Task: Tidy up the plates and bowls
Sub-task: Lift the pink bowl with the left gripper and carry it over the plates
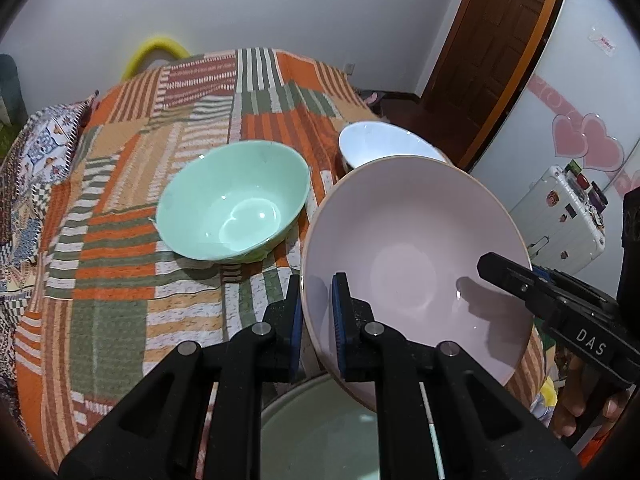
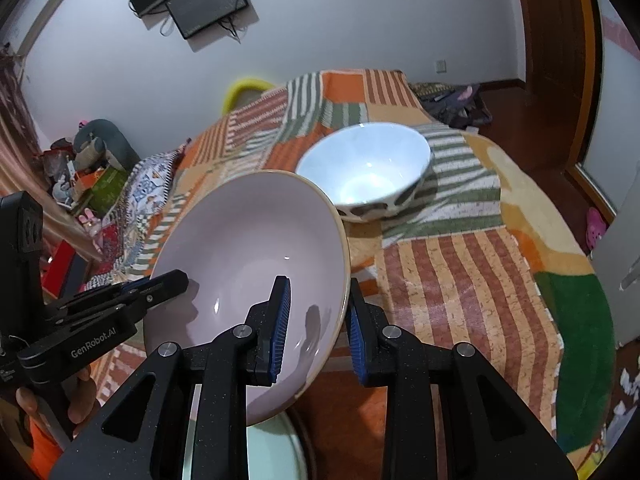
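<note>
Gripping pink bowl [image 1: 416,248] by opposite rims, tilted above table.
Left gripper [image 1: 318,320] and right gripper [image 2: 318,328] clamping shut on it; green bowl [image 1: 234,200] sitting far left, white bowl [image 2: 364,168] far right.

The near middle is being filled by a big pink bowl [image 1: 416,264]. Behind it, room is being taken by a green bowl [image 1: 234,200] and a white bowl [image 2: 366,170]. Bare blanket [image 2: 460,276] is being left free on the right.
</note>
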